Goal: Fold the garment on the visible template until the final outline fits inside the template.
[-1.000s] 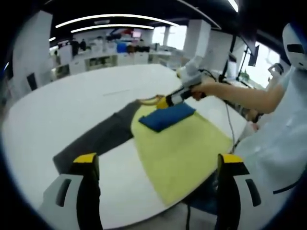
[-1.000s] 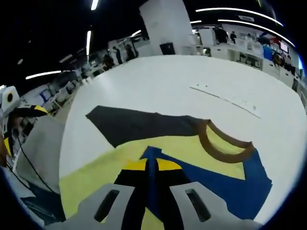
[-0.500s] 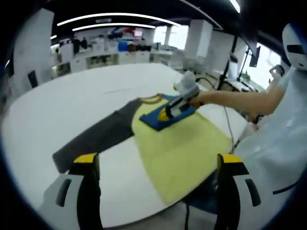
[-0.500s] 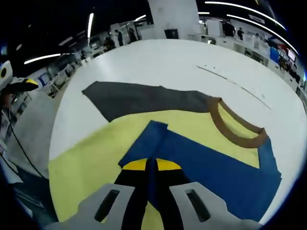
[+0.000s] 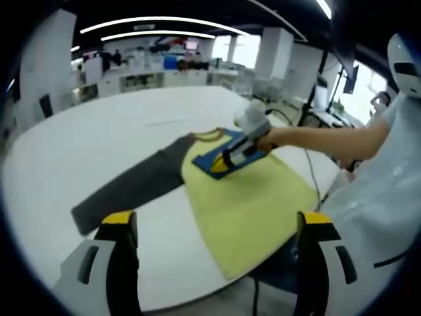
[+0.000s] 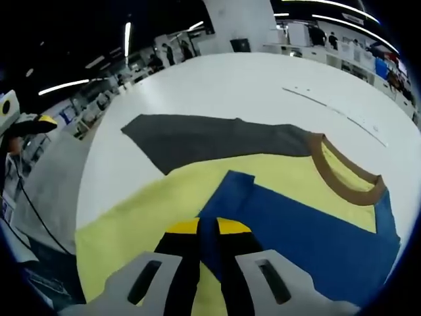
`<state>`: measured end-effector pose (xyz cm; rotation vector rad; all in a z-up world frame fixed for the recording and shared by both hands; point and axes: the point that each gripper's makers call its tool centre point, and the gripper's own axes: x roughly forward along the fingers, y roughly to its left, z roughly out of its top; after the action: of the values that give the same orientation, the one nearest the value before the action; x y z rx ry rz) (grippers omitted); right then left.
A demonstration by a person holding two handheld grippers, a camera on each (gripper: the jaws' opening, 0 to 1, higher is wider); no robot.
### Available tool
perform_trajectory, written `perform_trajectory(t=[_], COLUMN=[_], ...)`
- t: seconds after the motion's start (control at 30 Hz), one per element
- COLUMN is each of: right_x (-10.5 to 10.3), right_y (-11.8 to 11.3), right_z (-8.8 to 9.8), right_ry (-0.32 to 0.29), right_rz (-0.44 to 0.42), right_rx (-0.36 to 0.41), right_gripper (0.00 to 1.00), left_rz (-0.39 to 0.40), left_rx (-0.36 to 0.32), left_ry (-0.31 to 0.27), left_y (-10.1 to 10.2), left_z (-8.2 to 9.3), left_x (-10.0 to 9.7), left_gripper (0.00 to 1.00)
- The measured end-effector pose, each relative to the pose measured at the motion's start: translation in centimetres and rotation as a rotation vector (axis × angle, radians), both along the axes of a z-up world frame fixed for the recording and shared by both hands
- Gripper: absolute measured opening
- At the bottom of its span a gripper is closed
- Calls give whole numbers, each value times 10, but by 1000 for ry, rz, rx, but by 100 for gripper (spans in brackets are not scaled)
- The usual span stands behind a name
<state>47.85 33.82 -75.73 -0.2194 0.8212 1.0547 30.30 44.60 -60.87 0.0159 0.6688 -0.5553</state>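
Just one garment (image 5: pixel 243 197), two tools (image 6: pixel 202 232)

The left gripper view looks from beyond the near edge of a round white table (image 5: pixel 79 151), well back, facing across it toward the shirt (image 5: pixel 243 197) and the right gripper (image 5: pixel 227 160) on it. The right gripper view sits low and very near, looking along the shirt (image 6: pixel 158 197) (collar at the right). Both share the shirt and tabletop (image 6: pixel 217 85).
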Motion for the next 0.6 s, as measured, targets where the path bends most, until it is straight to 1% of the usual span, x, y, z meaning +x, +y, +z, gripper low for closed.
perform_trajectory(t=[0.03, 0.1, 0.17, 0.2, 0.23, 0.37, 0.43, 0.47, 0.53, 0.57, 0.6], right_x=[2, 6, 12, 12, 8, 2, 1, 1, 0, -3, -4], right_y=[-4, -13, -17, -19, -19, -12, -7, -6, -2, 1, 3], right_z=[0, 0, -3, -5, -3, -3, -3, -3, -3, -4, -2], right_ry=[-5, -11, 1, 9, 12, 20, 35, 34, 42, 56, 53], right_rz=[-3, -26, -49, -57, -58, -51, -50, -49, -45, -34, -27], right_rx=[-5, -10, -9, -9, -8, 8, 18, 20, 22, 22, 25], right_gripper=[15, 16, 16, 16, 16, 15, 14, 13, 10, 9, 8], left_rz=[3, 4, 2, -1, -3, -9, -12, -12, -10, -7, -5], left_rx=[-1, 1, 1, 0, -1, -4, -3, -3, -3, -4, -4], left_ry=[1, 3, 7, 9, 9, 6, 8, 8, 8, 9, 10], left_y=[0, 1, 1, 0, -1, -2, -2, -2, -1, 0, 0], left_z=[0, -1, -2, -3, -2, -2, -2, -2, -2, -2, -2], left_x=[0, 0, -1, 0, 0, 1, 1, 1, 0, 0, 0], left_gripper=[97, 97, 96, 96, 96, 96, 96, 96, 96, 96, 96])
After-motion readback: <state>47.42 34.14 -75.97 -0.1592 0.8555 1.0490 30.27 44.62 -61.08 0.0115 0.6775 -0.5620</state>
